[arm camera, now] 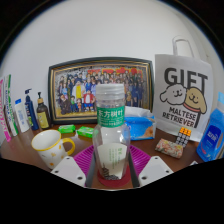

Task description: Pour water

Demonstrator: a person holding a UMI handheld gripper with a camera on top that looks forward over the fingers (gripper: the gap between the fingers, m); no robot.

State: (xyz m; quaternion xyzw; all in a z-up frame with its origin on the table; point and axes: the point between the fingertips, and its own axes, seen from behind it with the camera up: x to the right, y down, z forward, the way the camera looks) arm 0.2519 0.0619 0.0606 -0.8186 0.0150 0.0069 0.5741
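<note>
Gripper (111,163) jaws closed partway, both pads pressing bottle (110,135), cap on, upright over table (25,165). Mug (50,148) just left. Suggest: uncap first, tilt slowly w/ firm grip.

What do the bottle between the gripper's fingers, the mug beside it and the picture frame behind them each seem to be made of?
Bottle: clear plastic, probably; see-through wall, green printed label.
Mug: likely glazed ceramic; glossy cream surface, thick handle.
Picture frame: looks like dark wood, possibly plastic; ornate moulded border.

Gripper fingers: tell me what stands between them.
In the gripper view, a clear water bottle with a green label stands between the fingers, held upright at the gripper.
</note>
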